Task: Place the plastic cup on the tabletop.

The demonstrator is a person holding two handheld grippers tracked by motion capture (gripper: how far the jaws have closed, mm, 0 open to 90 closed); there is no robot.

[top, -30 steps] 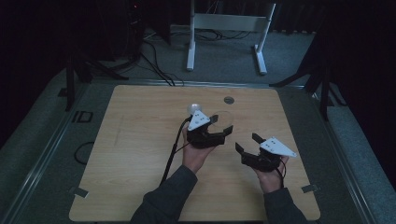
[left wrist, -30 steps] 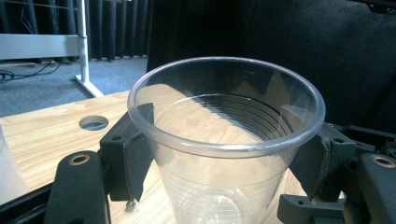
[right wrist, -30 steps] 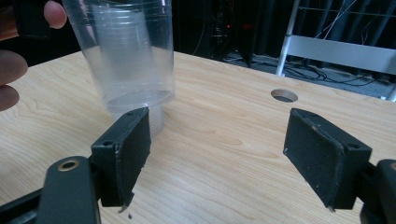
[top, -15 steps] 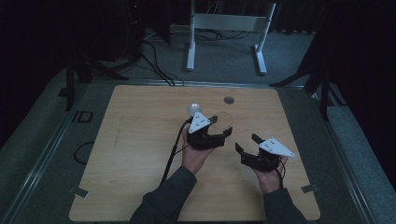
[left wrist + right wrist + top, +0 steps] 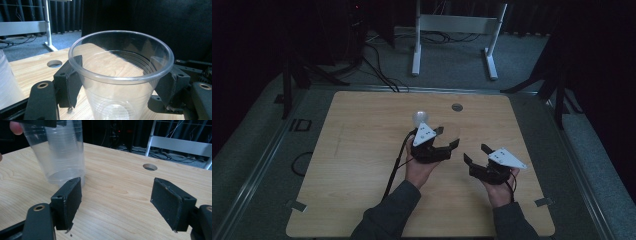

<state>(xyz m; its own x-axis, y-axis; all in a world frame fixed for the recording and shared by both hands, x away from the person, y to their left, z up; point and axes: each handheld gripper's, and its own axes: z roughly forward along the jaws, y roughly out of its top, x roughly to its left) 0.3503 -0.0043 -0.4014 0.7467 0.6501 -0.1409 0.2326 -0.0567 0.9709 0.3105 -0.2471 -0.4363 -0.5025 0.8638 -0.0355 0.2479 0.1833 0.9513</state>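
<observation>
We see a clear cup (image 5: 122,82) clamped upright between the pads of the left tongs (image 5: 120,87), one pad (image 5: 72,80) on each side of its wall just under the rim. In the high view the cup (image 5: 451,132) sits near the middle of the bench (image 5: 362,150), slightly toward the far edge, at the tip of the left tongs (image 5: 443,137). Whether its base rests on the wood or hangs just above it we cannot tell.

Just beside it stands a second clear cup (image 5: 418,119), on the left in the high view and at the left edge of the left gripper view (image 5: 6,80).

The right tongs (image 5: 475,153) hang near the cup, to its right and nearer us, gaping with nothing between the pads; their jaws have just been closing a little. From the right gripper view, the right tongs (image 5: 117,200) look over bare wood, with the cups (image 5: 62,152) beyond the left pad (image 5: 68,200).

A round hole (image 5: 457,107) lies in the bench beyond the cups.
</observation>
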